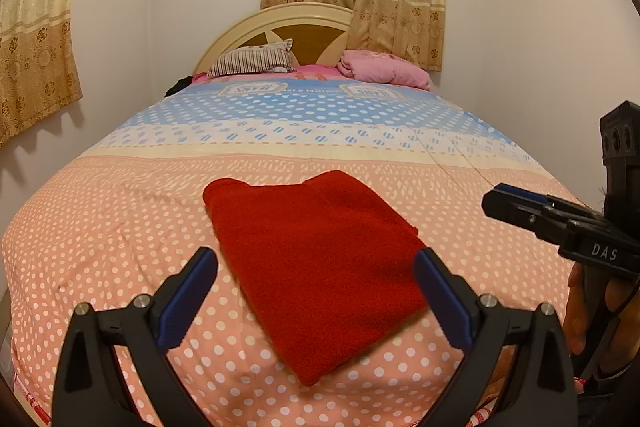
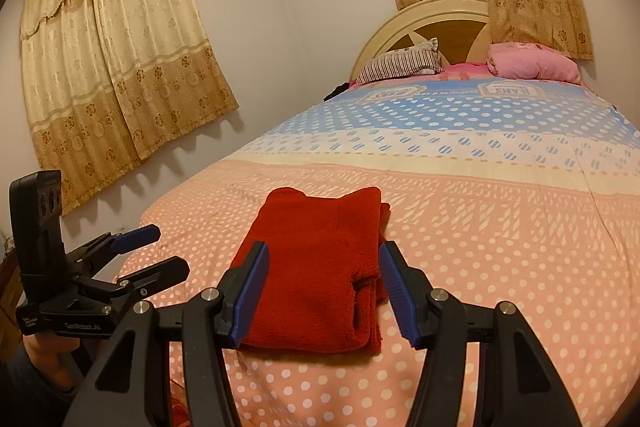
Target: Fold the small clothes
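A red fleece garment lies folded into a thick, roughly rectangular stack on a bed, near the foot edge closest to the cameras and about midway across its width. In the right wrist view its layers show at the right side, where one flap overlaps another, so the folding looks largely done; judging from that, both hands are held back to check or square it up rather than to grip. The left gripper hovers above the near end of the garment with its blue-padded fingers spread wide to either side, holding nothing. The right gripper hangs just before the garment's near edge, its fingers parted about halfway and empty; whether the pads brush the cloth cannot be told. A hand grips the right tool's handle at the edge of the left view. The bed wears a cover with white dots on peach at the foot end, then cream and blue dotted bands toward the head. At the head edge sit a striped pillow on the left and a bundled pink blanket on the right, before a curved cream-and-wood headboard. Plain pale walls surround the bed, with gold floral curtains on the left wall and behind the headboard.
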Available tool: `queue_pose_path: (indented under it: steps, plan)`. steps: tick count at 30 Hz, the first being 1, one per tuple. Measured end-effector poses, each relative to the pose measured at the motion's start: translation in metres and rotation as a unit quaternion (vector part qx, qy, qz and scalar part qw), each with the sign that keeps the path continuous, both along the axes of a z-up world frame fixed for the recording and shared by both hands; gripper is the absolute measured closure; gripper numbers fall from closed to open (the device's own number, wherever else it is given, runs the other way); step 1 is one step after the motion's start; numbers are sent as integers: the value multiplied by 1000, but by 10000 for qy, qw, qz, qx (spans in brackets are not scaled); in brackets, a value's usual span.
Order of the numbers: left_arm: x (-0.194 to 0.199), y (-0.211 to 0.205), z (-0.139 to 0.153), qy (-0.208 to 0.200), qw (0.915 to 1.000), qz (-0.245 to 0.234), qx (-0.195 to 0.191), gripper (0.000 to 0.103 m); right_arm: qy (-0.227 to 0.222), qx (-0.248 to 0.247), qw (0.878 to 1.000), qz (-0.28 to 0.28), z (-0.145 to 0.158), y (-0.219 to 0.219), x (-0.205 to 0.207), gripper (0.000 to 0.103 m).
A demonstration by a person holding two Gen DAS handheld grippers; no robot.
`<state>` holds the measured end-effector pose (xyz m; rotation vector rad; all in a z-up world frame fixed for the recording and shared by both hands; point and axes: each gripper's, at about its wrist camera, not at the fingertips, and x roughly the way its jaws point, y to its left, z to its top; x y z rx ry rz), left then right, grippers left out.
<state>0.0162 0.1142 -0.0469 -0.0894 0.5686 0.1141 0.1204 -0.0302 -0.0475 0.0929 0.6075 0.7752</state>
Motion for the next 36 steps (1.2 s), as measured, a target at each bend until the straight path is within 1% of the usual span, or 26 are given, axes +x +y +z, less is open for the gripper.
queue_pose_path:
  steps: [14, 16, 20, 23, 25, 31, 36]
  plan:
    - [0, 0, -1, 28, 10000, -5, 20, 2, 7, -15, 10000, 31, 1, 4, -4, 44]
    - [1, 0, -1, 33, 10000, 17, 38, 0, -4, -9, 10000, 33, 1, 5, -5, 44]
    - [0, 1, -2, 15, 10000, 27, 64, 0, -31, 10, 10000, 38, 2, 5, -7, 44]
    - [1, 1, -1, 36, 10000, -65, 53, 0, -40, 20, 10000, 36, 3, 5, -7, 44]
    - [0, 1, -1, 4, 9999, -10, 118, 0, -49, 31, 10000, 45, 3, 4, -7, 44]
    - [1, 1, 0, 17, 9999, -34, 135, 0, -143, 86, 9998, 60, 8, 3, -12, 44]
    - [3, 3, 0, 61, 9998, 81, 147, 0, -146, 90, 9998, 82, 7, 2, -13, 44]
